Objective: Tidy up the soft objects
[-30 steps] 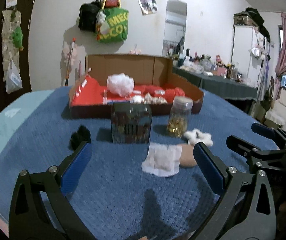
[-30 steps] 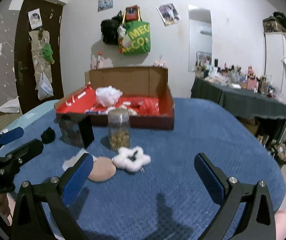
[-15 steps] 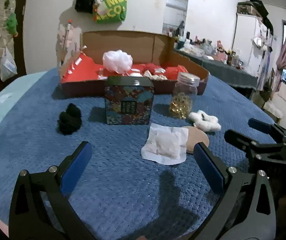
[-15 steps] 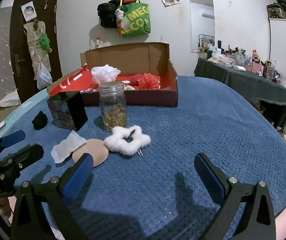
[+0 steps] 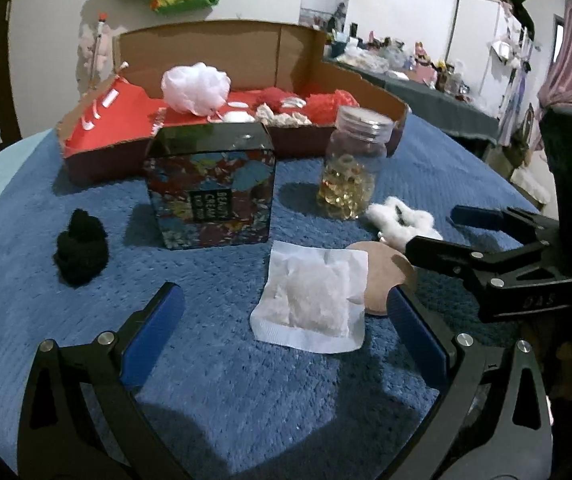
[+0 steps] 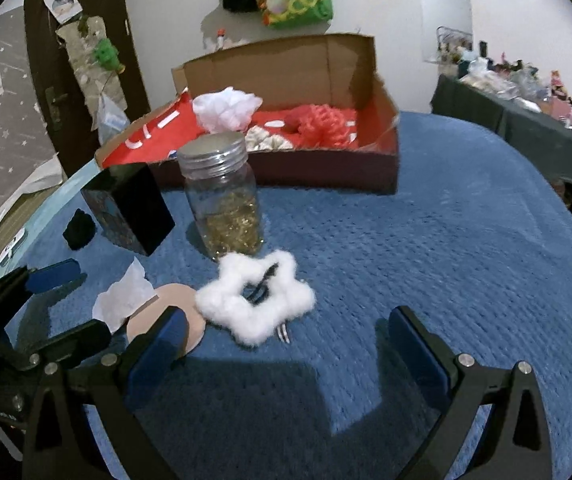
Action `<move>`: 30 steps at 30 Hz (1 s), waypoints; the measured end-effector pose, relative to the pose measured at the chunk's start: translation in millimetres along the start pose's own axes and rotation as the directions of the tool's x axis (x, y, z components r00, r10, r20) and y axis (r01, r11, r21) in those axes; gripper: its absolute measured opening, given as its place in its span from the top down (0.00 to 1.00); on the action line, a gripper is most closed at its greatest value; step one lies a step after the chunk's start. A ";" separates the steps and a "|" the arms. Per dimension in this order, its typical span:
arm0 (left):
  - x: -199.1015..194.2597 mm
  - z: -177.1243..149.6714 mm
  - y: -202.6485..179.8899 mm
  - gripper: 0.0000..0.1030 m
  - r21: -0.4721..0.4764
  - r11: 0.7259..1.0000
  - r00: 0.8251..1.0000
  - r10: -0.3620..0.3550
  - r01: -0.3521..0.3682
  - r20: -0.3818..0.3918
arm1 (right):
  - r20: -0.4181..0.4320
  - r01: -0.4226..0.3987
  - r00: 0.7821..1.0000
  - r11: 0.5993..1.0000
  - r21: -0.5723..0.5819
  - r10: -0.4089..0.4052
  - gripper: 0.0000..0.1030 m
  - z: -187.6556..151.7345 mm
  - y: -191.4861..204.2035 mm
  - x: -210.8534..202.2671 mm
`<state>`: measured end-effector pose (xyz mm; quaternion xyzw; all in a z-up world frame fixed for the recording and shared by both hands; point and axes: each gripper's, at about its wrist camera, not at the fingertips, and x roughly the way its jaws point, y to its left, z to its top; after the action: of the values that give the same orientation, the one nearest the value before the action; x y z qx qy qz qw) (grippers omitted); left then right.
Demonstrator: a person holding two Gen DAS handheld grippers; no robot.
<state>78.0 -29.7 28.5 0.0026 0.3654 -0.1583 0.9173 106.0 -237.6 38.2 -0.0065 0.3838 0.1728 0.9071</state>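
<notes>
Left tongs point(image 5: 284, 312) are shown spread at the bottom of the frame, with the white pouch point(image 5: 312, 302) lying between their blue tips on the blue table point(image 5: 226, 392). Right tongs point(image 6: 286, 336), likewise spread and empty, are seen low in the frame just below the white fluffy star point(image 6: 256, 298). A tan round pad point(image 5: 384, 276) is partly covered by the pouch. A black pom-pom point(image 5: 81, 246) is placed at centre left. Behind these, a patterned tin point(image 5: 211, 188) and a glass jar point(image 5: 352, 168) stand upright. The cardboard box point(image 5: 222, 50), holding a white mesh puff point(image 5: 196, 88), is placed at upper centre.
</notes>
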 end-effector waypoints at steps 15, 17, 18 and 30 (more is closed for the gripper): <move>16.5 8.3 -1.4 0.47 0.032 0.995 0.994 -0.097 0.098 -0.045 | -0.053 -0.045 0.998 0.997 -0.059 0.042 0.30 14.5 8.8 18.5; 15.4 6.9 -3.6 0.51 0.040 0.993 0.993 -0.106 0.108 -0.042 | -0.053 -0.056 0.997 0.996 -0.075 0.052 0.39 13.7 12.5 18.5; 14.9 6.3 -4.0 0.52 0.044 0.993 0.993 -0.107 0.109 -0.040 | -0.051 -0.065 0.997 0.994 -0.086 0.060 0.42 13.1 15.2 17.9; 5.8 0.5 -8.7 0.68 0.073 0.990 0.993 -0.119 0.120 -0.027 | 0.013 -0.063 0.998 0.996 -0.068 0.064 0.43 7.7 15.7 -1.8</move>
<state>79.8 -39.6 25.9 0.0168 0.3689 -0.2265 0.9013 105.2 -222.3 46.9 -0.0237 0.3708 0.2146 0.9033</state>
